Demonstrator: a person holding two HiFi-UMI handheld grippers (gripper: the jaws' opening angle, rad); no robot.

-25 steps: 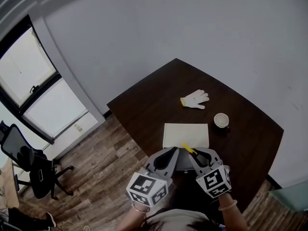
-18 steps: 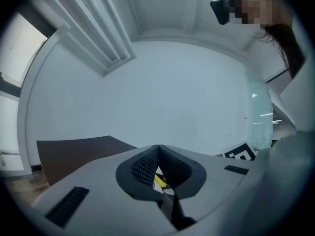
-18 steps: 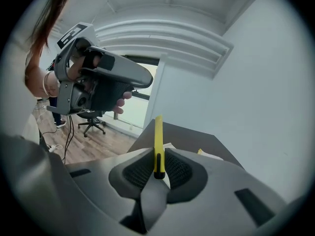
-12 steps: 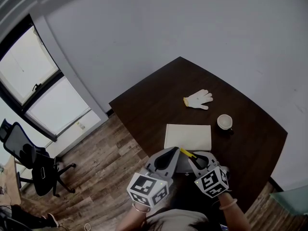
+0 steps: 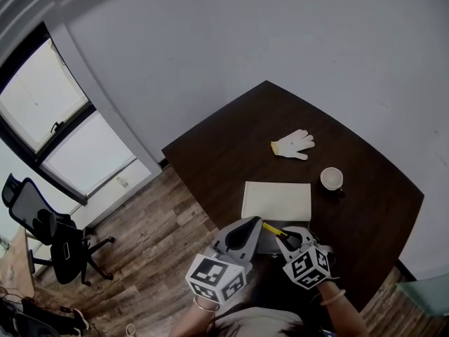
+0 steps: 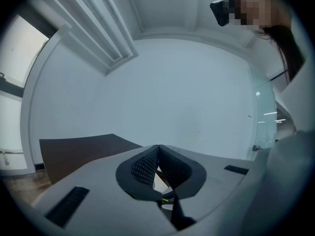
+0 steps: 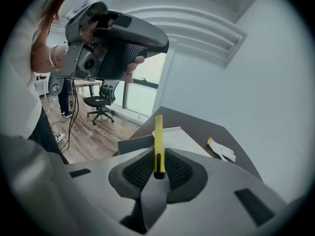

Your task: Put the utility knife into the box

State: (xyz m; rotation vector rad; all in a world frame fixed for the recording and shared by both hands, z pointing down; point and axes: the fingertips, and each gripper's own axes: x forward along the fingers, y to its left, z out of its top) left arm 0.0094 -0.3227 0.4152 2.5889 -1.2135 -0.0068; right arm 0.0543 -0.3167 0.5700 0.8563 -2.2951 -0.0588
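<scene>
My right gripper (image 5: 286, 236) is shut on a yellow utility knife (image 5: 272, 229), which sticks up and forward from the jaws (image 7: 158, 144). The grey box (image 5: 269, 243) lies at the near table edge, mostly hidden under both grippers; one of its walls (image 7: 130, 143) shows just beyond the knife. A flat white lid (image 5: 276, 200) lies behind the box. My left gripper (image 5: 243, 232) is held raised beside the right one, and its jaws meet with nothing between them (image 6: 158, 151). It shows from outside in the right gripper view (image 7: 129, 37).
A white work glove (image 5: 293, 144) with a yellow cuff lies far back on the dark brown table (image 5: 224, 153). A white cup (image 5: 331, 178) stands to the right of the lid. Wooden floor and an office chair (image 5: 49, 241) are at the left, below the windows.
The right gripper with the knife has drawn slightly nearer and lower over the box. The head view has shifted a little, moving the table rightward. The left gripper is unchanged.
</scene>
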